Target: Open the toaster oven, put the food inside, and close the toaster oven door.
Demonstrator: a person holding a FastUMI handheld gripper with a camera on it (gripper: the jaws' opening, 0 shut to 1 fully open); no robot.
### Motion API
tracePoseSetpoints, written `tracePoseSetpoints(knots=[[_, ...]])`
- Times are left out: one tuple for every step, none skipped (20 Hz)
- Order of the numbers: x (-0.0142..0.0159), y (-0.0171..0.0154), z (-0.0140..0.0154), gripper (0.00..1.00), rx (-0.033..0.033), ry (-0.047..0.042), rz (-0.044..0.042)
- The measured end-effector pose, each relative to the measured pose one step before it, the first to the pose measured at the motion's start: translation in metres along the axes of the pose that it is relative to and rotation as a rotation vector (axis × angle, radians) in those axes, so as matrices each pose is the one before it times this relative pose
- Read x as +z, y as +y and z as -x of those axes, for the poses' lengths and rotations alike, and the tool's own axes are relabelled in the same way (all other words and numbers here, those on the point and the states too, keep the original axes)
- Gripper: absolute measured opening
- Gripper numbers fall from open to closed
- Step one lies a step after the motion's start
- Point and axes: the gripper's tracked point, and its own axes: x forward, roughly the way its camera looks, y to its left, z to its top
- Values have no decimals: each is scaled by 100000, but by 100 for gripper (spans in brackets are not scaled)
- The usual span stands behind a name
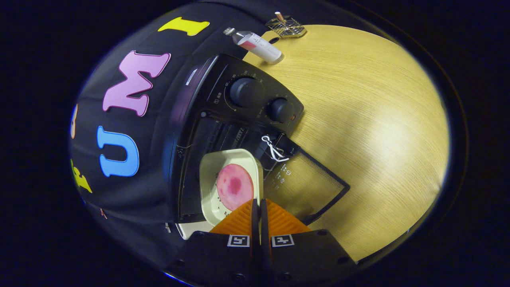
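One toaster oven with two knobs, one plate, one food slice, one bottle, one wire rack

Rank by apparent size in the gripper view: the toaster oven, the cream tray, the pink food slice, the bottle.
1. Toaster oven, door open.
2. Cream tray, pinched at its edge by the shut gripper.
3. Pink food slice and bottle: similar; the bottle stands farther off, so unranked.

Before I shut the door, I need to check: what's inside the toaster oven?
Inside the toaster oven, a cream tray holds a pink slice. The shut gripper covers the tray's near edge.
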Motion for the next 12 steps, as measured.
tracePoseSetpoints(knots=[[35, 73, -387, 6, -898, -1063, -1680], [30, 41, -386, 6, -842, -1078, -2125], [27, 100, -312, 6, -572, -915, -2450], [92, 119, -347, 5, -618, -912, -2469], [61, 121, -359, 6, -397, -675, -1878], [93, 119, -357, 6, -524, -1059, -1440], [-252, -103, -249, 5, -702, -825, -1054], [58, -44, -323, 6, -633, -673, -1472], [-121, 104, 19, 6, -380, -771, -2277], [-101, 96, -74, 6, -223, -538, -2383], [-184, 89, -115, 6, -197, -541, -1884], [3, 118, -142, 6, -329, -719, -1466]])
